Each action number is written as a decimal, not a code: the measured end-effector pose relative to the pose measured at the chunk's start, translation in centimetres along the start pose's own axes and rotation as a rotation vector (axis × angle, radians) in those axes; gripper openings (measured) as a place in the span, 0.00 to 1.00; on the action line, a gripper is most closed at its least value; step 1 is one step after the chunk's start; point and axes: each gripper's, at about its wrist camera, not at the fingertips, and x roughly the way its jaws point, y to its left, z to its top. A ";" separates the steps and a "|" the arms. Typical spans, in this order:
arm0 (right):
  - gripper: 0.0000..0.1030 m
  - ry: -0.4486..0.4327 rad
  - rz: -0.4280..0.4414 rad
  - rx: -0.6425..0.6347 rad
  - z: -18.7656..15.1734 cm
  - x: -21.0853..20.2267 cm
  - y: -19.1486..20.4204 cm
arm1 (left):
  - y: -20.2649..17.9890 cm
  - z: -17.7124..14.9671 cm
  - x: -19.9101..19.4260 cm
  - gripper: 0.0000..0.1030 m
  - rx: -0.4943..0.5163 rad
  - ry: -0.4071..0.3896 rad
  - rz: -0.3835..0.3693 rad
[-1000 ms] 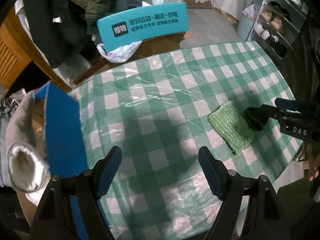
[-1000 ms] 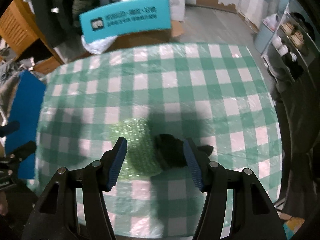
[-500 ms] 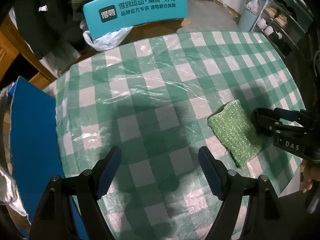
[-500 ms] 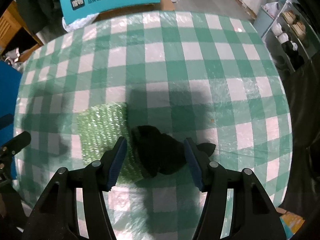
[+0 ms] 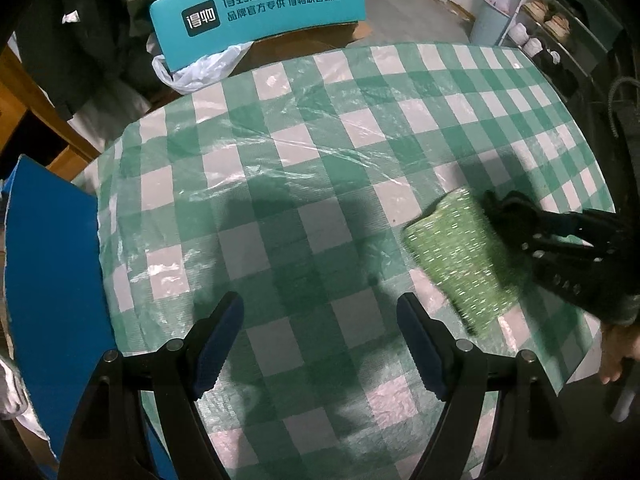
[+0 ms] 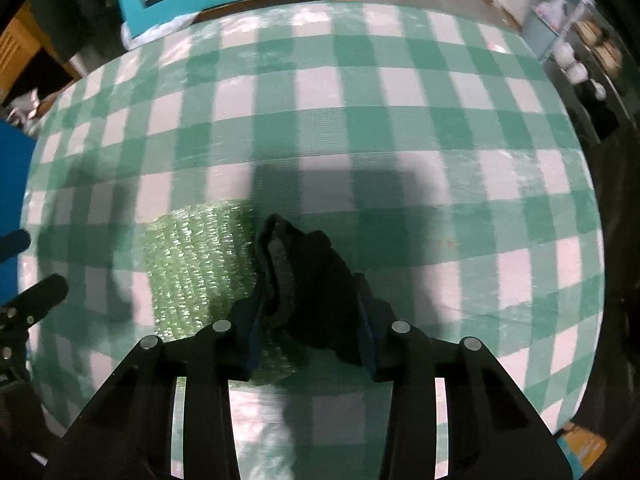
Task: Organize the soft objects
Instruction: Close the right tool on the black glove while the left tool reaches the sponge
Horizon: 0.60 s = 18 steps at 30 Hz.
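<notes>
the black soft cloth (image 6: 308, 280), maybe a sock, is bunched up on the bench (image 6: 400, 120), right between the two fingers of the right gripper (image 6: 308, 332). its jaws are closing on it now, and the blue pads look like they are already squeezing its sides. the cloth lies just ahead of this gripper, and its long way runs away from the gripper, out toward the middle of the bench. it sits partly on the right edge of a green sparkly scrub cloth (image 6: 196, 264), so they touch. i think the grab has to take only the black cloth and leave the green one flat.

from the left wrist view, the green scrub cloth (image 5: 460, 260) lies flat and slanted, off to the right of the left gripper (image 5: 320, 336). the right gripper (image 5: 516, 224) is much nearer to both soft things. the left gripper has its jaws wide apart, with nothing in them, over bare checked cover.

i count one black cloth, one green scrub cloth and two grippers. past the far edge of the bench there is one teal sign with white writing (image 5: 260, 4), and one blue board (image 5: 48, 288) is at the left side.
</notes>
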 end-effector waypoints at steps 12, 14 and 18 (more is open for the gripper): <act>0.35 0.031 0.150 -0.062 -0.7 -0.2 7.0 | 2.5 -1.2 0.0 0.78 -0.036 0.013 0.027; 0.34 0.024 0.150 -0.068 -0.7 -0.5 7.3 | 2.8 -1.3 0.2 0.78 -0.049 0.021 0.021; 0.34 0.003 0.131 -0.053 -1.1 -1.2 6.8 | 2.5 -1.1 0.8 0.78 -0.071 0.035 -0.007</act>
